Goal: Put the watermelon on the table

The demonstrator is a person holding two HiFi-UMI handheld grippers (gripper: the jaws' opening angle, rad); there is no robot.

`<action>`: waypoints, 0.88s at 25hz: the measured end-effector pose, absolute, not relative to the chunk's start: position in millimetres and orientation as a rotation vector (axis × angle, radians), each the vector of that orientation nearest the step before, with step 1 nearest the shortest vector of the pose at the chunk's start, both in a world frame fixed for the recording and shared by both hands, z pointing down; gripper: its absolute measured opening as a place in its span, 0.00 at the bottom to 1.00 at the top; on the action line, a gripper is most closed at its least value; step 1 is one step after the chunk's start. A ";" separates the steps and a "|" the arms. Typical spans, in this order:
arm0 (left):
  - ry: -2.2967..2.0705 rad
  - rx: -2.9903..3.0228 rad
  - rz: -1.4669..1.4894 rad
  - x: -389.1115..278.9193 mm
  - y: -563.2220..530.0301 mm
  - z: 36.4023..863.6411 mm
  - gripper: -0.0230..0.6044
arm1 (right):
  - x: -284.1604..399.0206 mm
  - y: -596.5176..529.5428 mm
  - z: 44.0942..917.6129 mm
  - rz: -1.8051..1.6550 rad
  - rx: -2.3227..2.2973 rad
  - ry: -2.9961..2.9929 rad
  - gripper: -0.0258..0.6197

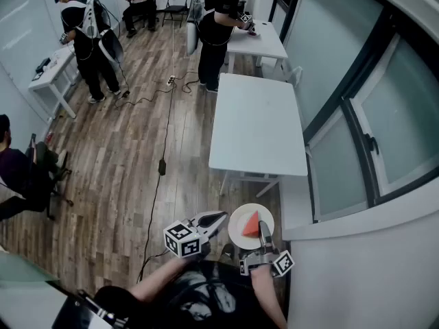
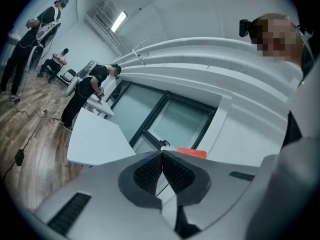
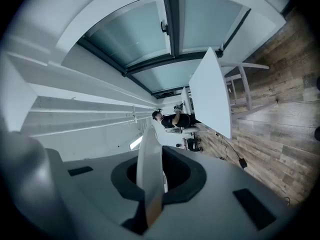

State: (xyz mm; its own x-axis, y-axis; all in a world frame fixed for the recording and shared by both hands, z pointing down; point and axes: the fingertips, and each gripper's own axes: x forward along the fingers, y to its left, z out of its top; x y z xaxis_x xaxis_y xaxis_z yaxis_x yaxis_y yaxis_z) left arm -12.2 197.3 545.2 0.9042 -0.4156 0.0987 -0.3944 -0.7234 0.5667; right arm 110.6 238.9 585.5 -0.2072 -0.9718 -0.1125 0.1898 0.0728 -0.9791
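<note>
A: Head view, first entry?

B: One watermelon slice (image 1: 252,223), a red wedge, lying on one white plate (image 1: 238,233). Held in the air over the wood floor (image 1: 123,170), just short of the near end of the nearest table (image 1: 257,125). Not on it.

A: Grippers?

B: Two. The right gripper (image 1: 263,230) clamps the plate's near rim. The left gripper (image 1: 221,219) has its jaws together with nothing between them, tips just beside the plate's left rim.

A: Borne out elsewhere?

B: Yes. Right gripper view: plate (image 3: 149,184) seen edge-on, pinched between the dark pads (image 3: 185,176), with the slice hidden. Left gripper view: ribbed pads (image 2: 150,173) meeting at the tips, with a strip of the red slice (image 2: 192,153) showing just beyond.

A: Listed from the head view alone?

B: White tables, three: the nearest, a second table (image 1: 260,40) in line beyond it, and a third table (image 1: 51,74) at far left. Other people, four:
- standing person in a teal cap (image 1: 86,40), beside the third table
- standing person in black (image 1: 218,26), at the second table
- seated person (image 1: 140,2), at the back wall
- seated person (image 1: 20,177), at the left edge

Also one folding chair (image 1: 177,2), one black cable (image 1: 164,115) trailing along the floor, and a window (image 1: 370,136) down the right side.

A: From a gripper view alone?

B: Ceiling lights (image 2: 119,20), two, in the left gripper view.
</note>
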 end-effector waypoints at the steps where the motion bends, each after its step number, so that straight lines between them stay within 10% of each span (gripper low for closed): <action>1: -0.578 2.460 -0.046 -13.6 195.3 546.4 0.05 | 108.9 237.0 586.4 -1.377 -0.893 1.269 0.08; 22: -0.503 2.432 -0.090 -58.2 165.7 552.2 0.05 | 58.4 206.2 579.3 -1.326 -0.838 1.304 0.08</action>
